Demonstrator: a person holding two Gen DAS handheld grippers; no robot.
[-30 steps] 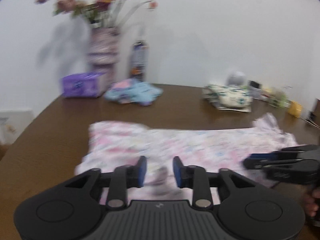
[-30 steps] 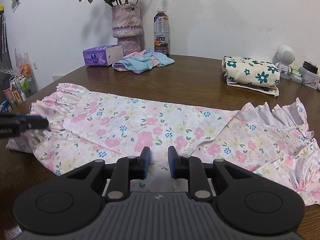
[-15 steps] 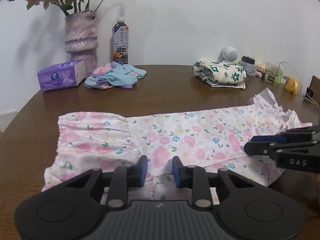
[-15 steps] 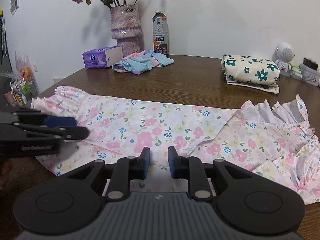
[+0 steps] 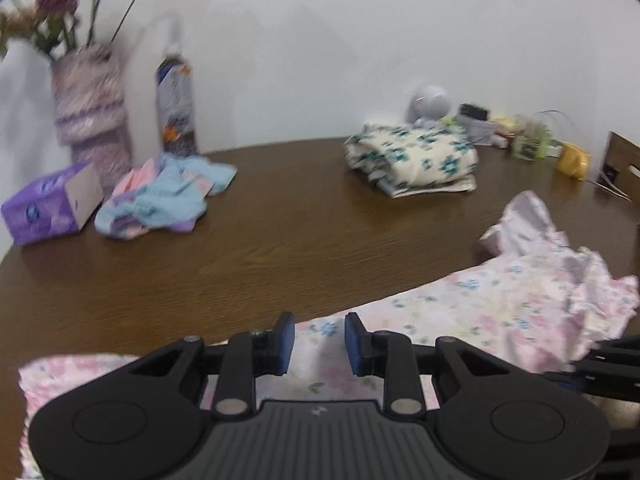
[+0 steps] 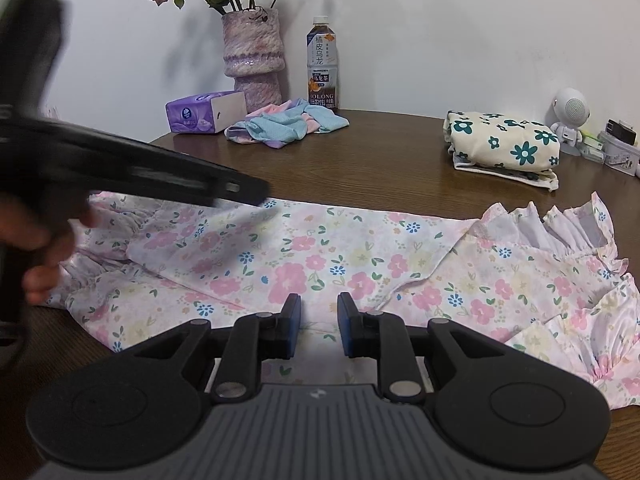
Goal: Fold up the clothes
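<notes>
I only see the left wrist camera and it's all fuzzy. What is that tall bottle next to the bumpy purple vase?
Observer: The right wrist view is sharp. The tall plastic bottle has a label that reads OOLONG, so it is tea.
Operator: Where is my left gripper pointing?
Observer: Seen from the side, the left gripper hovers above the left part of the pink flowered dress. It is blurred, so I cannot tell if it touches.
Operator: And the other gripper?
Observer: The right gripper is open over the near edge of the dress, with nothing between its fingers.
</notes>
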